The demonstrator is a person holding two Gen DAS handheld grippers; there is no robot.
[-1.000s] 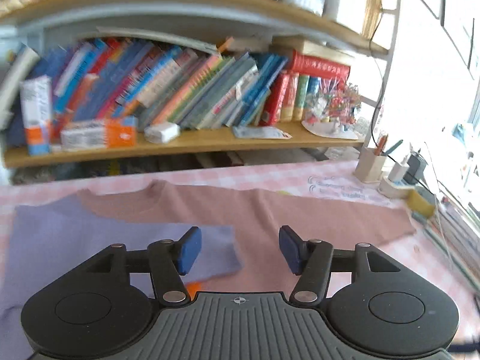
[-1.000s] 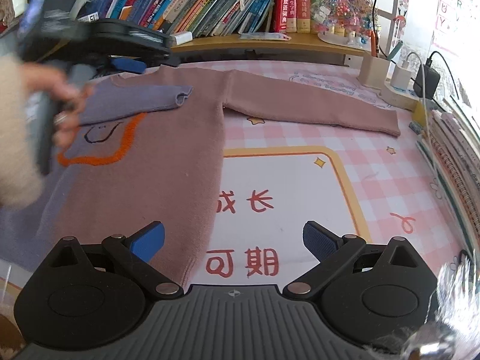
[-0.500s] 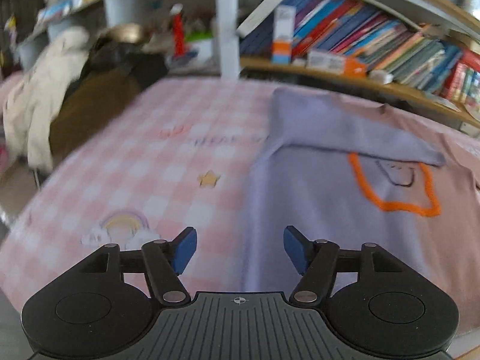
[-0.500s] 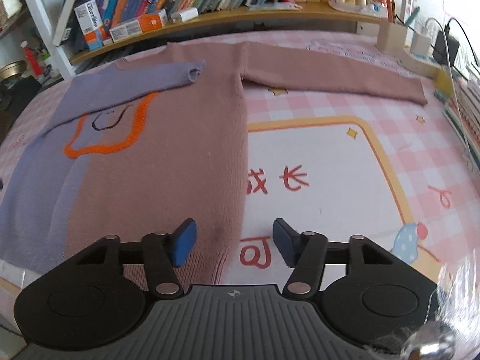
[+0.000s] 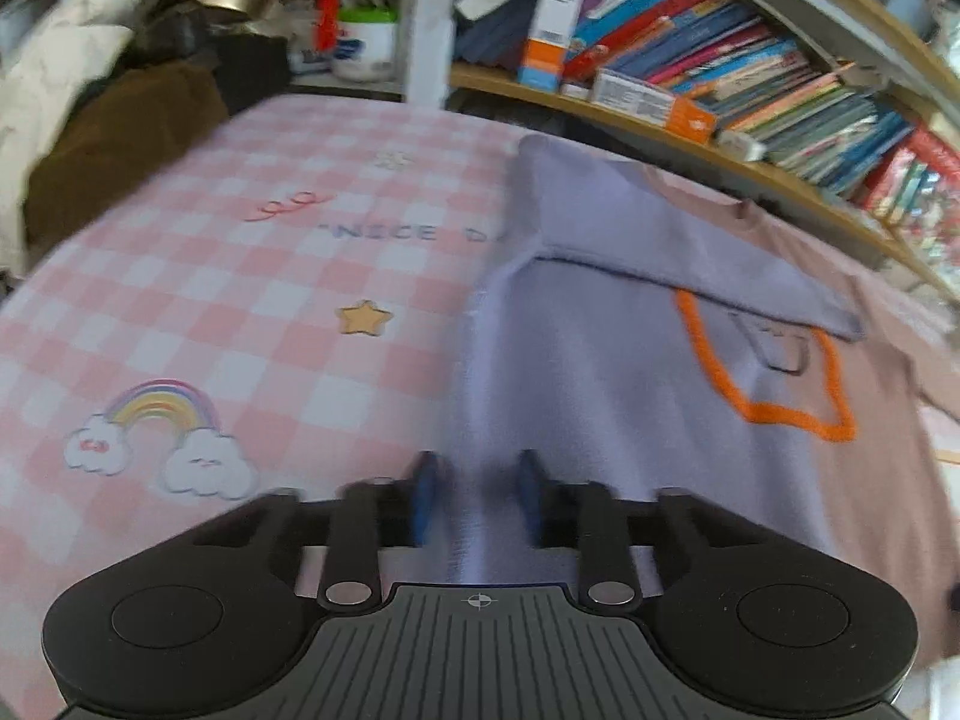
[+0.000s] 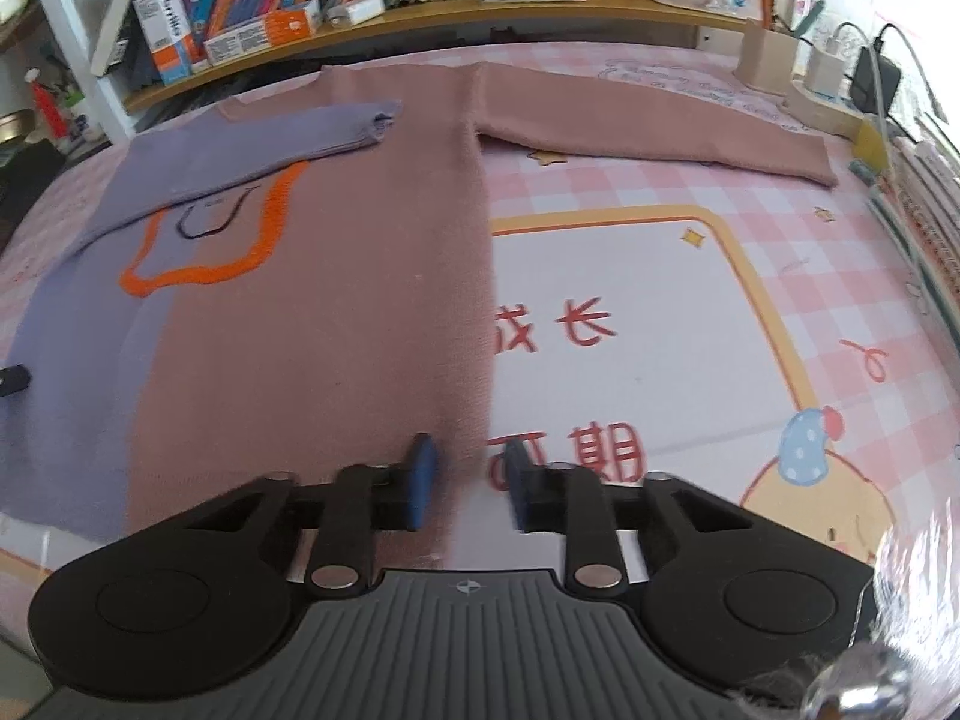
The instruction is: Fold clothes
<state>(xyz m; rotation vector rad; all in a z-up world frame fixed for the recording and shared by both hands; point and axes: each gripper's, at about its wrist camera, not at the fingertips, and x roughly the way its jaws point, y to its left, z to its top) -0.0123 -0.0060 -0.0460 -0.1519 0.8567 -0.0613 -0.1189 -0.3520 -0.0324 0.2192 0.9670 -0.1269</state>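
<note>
Both grippers sit at the sweater's (image 6: 312, 324) near hem corners: left gripper (image 5: 474, 495) and right gripper (image 6: 465, 483), jaws narrowly parted astride cloth, collar toward the worktop's far edge.

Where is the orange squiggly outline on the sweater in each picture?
Left wrist view: the orange outline sits right of centre, on the purple half of the sweater.
Right wrist view: the orange outline sits left of centre, below the folded purple sleeve.
Shared landmark: the orange-and-white box on the bookshelf.
</note>
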